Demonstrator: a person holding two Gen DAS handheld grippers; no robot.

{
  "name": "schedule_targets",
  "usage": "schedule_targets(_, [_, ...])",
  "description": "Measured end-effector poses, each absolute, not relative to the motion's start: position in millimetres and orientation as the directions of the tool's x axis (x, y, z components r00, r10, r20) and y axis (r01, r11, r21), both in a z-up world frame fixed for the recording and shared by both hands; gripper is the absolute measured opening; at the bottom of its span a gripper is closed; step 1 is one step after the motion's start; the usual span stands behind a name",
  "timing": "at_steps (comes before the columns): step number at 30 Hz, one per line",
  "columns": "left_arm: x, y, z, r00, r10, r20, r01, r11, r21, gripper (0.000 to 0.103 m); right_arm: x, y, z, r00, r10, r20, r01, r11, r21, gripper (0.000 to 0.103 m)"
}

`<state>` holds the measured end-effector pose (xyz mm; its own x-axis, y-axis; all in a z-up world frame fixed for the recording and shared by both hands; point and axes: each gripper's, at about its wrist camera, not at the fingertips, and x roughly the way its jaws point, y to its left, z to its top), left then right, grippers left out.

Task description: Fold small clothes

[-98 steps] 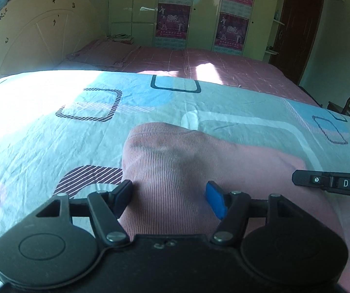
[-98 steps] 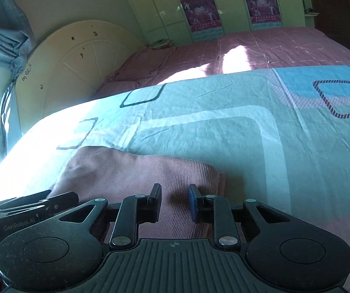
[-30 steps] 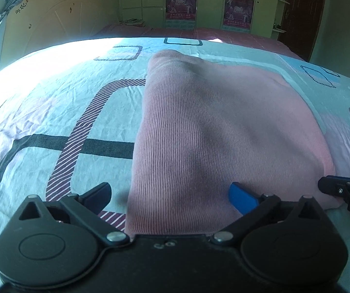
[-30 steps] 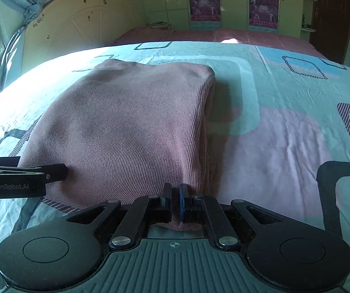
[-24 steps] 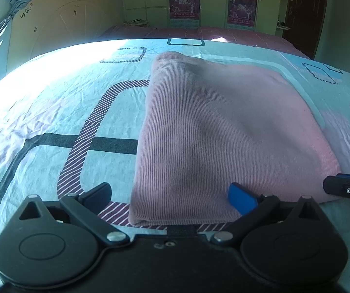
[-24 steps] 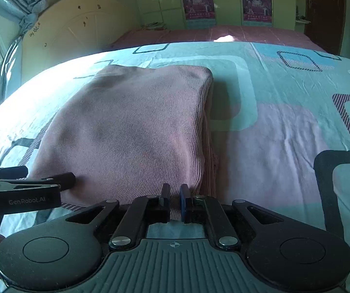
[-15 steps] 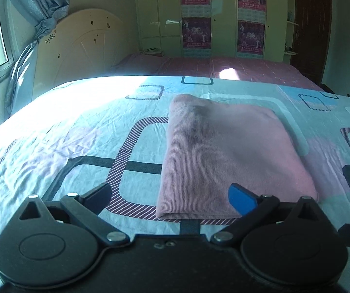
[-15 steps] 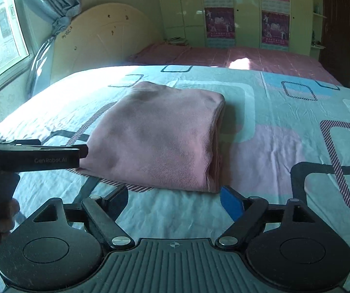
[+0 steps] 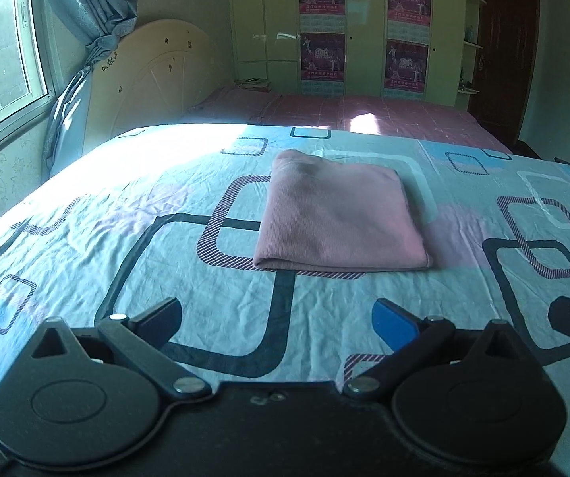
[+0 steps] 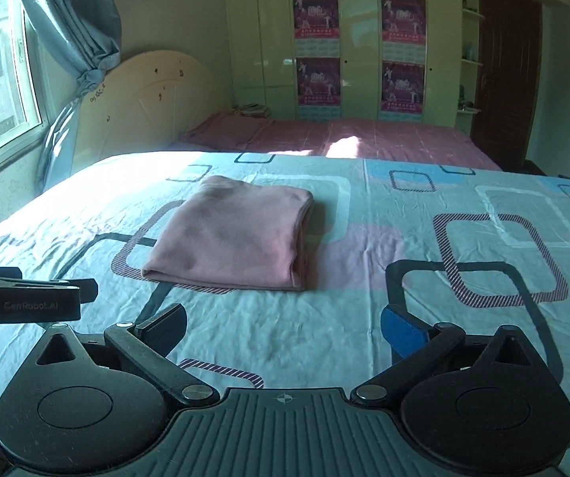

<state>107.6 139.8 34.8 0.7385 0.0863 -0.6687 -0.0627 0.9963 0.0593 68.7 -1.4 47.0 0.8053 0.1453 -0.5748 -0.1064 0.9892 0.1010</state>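
Moved: both grippers pulled back and up from the cloth [image 10: 233, 234].
Right gripper [image 10: 283, 328]: opening – nothing between its jaws.
Left gripper [image 9: 275, 320]: wide, empty.
Cloth: folded square on bed [image 10: 404, 238] (fold looks finished).

Window [image 9: 2, 47] sunlight from left; bedsheet [image 9: 157, 147] glare; fisheye-bent edges.

Our right tool [image 10: 283, 328] no longer pinches the folded pink ribbed knit garment [image 10: 233, 238]; its jaws are opening, empty. Both it and our left tool [image 9: 277, 318] now hang back, apart from the garment.
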Motion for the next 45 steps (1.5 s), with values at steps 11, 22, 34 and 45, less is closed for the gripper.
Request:
schedule_targets(11, [36,129,69,0.779,0.074,-0.623,-0.065,0.997,0.037,0.102,-2,-14,84,0.872,0.125,-0.473,-0.084,0.991,0.106,0.102])
schedule_targets(22, [12,131,82,0.806,0.097,-0.584,-0.083,0.995,0.051,0.102,-23,-11,92,0.891,0.138,-0.432,-0.103,0.989,0.105,0.103])
schedule_targets(34, [9,130,82,0.809,0.1,-0.579,-0.088,0.995,0.049,0.102,-26,-15,92,0.894,0.134,-0.427,-0.101,0.99,0.1,0.103])
schedule_targets(45, [10,128,83,0.806,0.102,-0.583,-0.089,0.995,0.051,0.102,-27,-17,91,0.893,0.14,-0.428,-0.107,0.989,0.101,0.103])
